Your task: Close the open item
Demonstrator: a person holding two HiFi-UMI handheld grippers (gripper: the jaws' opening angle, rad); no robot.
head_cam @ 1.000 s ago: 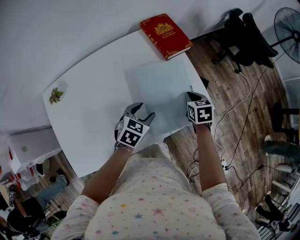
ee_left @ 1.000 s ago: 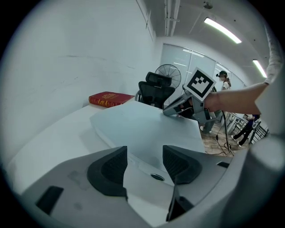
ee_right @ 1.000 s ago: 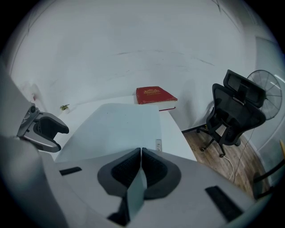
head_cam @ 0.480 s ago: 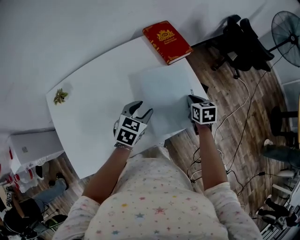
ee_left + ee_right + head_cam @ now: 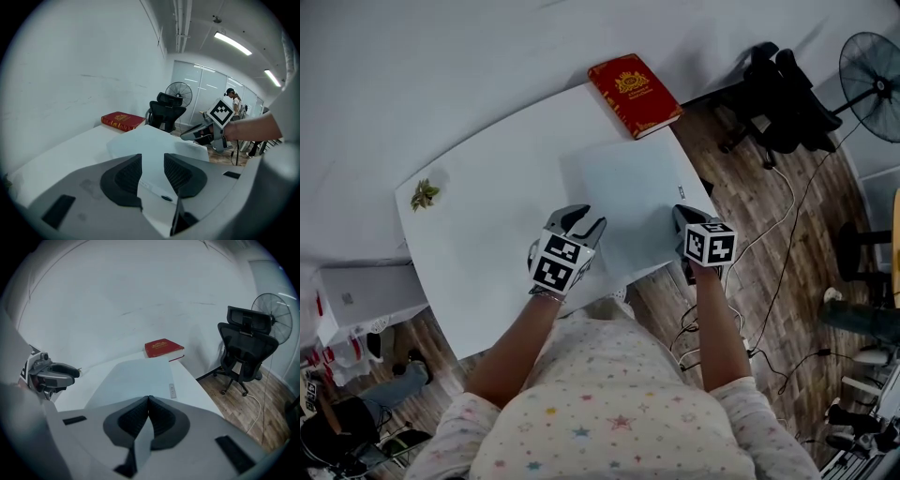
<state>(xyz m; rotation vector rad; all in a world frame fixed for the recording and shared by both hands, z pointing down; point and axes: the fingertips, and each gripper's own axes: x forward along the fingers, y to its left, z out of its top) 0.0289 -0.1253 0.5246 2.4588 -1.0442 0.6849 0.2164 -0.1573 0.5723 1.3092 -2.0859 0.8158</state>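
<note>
Head view: a white worktop (image 5: 487, 234) is carrying a pale flat folder (image 5: 628, 187), which is lying toward the worktop's right end. A red book (image 5: 635, 84) is lying just beyond the folder's far corner, and a small green sprig (image 5: 424, 194) is sitting well apart at the left end. The left hand-held gripper (image 5: 584, 223) is sitting at the folder's near left edge, and the right hand-held gripper (image 5: 680, 216) is sitting at its near right edge. An office chair (image 5: 778, 89) and a fan (image 5: 874, 58) are standing on the wooden floor (image 5: 769, 234) to the right.

Left gripper view: the left hand-held gripper (image 5: 152, 159) is holding its jaws apart with nothing between them. The folder's (image 5: 150, 143) near edge is showing below the gap; whether the jaws are touching it cannot be told. The right hand-held gripper (image 5: 194, 133) is reaching in from the right.

Right gripper view: the right hand-held gripper (image 5: 149, 400) is pressing its jaws together on a thin pale edge of the folder (image 5: 136, 376), whose remainder is lying flat ahead. A small label (image 5: 172, 390) is lying on the worktop just beside the folder's right edge. The book (image 5: 163, 348) is lying beyond the folder.
</note>
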